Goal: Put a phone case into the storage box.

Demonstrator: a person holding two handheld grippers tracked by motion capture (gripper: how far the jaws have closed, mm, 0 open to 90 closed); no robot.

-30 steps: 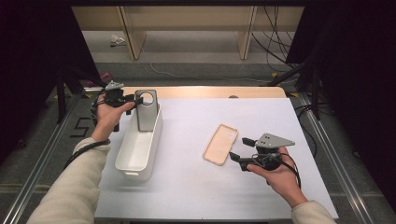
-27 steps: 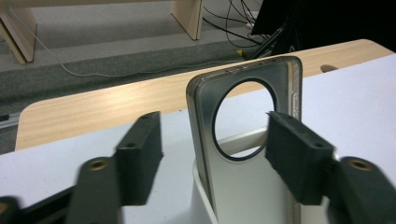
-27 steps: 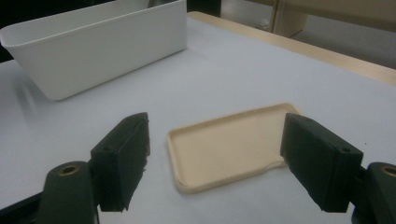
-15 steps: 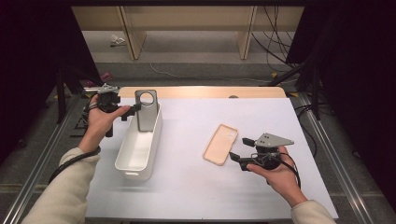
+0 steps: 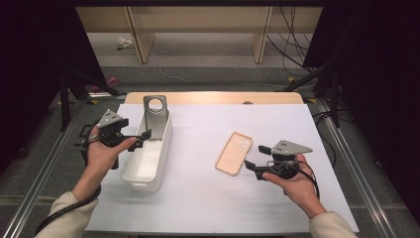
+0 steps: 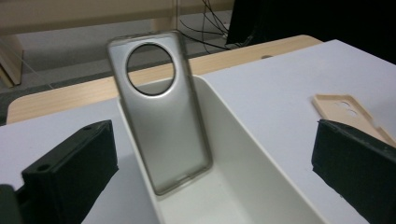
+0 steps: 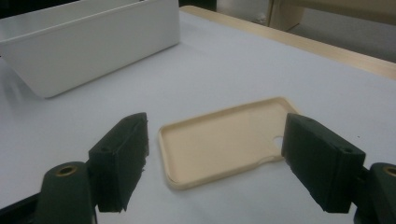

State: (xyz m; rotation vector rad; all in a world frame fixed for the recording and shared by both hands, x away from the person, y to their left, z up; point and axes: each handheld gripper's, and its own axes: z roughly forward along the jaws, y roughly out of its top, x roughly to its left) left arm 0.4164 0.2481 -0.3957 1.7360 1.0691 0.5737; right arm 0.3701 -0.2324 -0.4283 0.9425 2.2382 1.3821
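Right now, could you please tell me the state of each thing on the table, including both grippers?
Grey phone case: upright, leaning against the bin's far end, released.
White bin: upright, holding the grey case.
Beige phone case: lying flat, hollow side up, untouched.
Left gripper: jaws just opened, empty.
Right gripper: jaws open, empty.

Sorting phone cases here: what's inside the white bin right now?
A grey phone case with a round camera hole stands leaning against the white bin's far end. The floor in front of it looks bare; its near corner is hidden by the wall.
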